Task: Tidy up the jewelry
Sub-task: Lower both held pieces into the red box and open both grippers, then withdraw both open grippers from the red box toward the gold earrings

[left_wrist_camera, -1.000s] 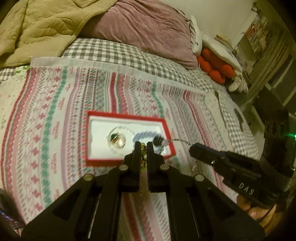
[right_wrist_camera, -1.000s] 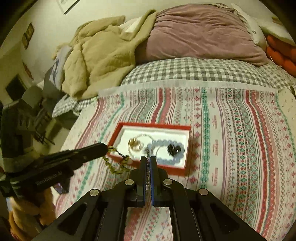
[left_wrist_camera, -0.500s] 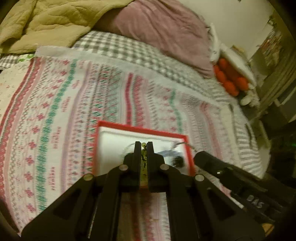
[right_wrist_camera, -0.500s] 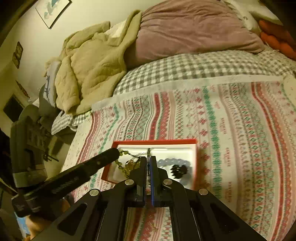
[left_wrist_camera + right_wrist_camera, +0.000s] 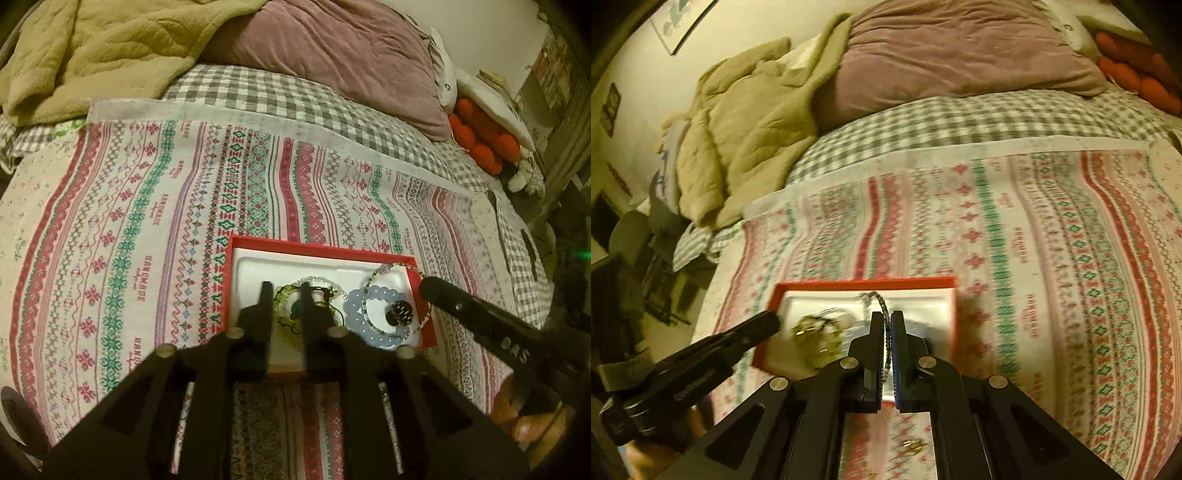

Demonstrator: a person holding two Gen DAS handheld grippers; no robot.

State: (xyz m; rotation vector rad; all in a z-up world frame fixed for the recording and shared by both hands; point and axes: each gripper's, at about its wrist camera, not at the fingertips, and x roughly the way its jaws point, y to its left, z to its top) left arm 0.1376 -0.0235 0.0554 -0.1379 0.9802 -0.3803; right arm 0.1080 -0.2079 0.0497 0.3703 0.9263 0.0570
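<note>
Both grippers have come forward over the red box [image 5: 424, 295] since a second ago, and the left gripper [image 5: 286, 291], which was pinched on the olive-green bead strand [image 5: 284, 295], now stands spread, with the strand lying loose in the white tray between its fingers. Largest around it all is the bed: a patterned cloth [image 5: 147, 221] spread over a checked sheet [image 5: 277, 92], with a mauve pillow [image 5: 332, 48] and a tan blanket [image 5: 92, 48] at the far end and an orange plush toy [image 5: 480, 136] off to the side, none of it near the work. The box sits on the cloth, already holding a pale blue bead bracelet [image 5: 373, 299], a clear bead ring [image 5: 332, 286] and a small dark charm [image 5: 399, 312]. The right gripper [image 5: 886, 325] is pressed together on a thin beaded chain [image 5: 882, 306], whose far end reaches into the tray while part of its loop drapes over the box's right rim. I judge the step in hand to be laying pieces into the box: the green strand is down, the chain is halfway. Next, the right gripper likely needs to carry the chain fully inside the rim and let go. Crowding is the risk: the chain crosses the blue bracelet and could tangle, and the left gripper's fingers [image 5: 264, 295] stand close by in the tray.
</note>
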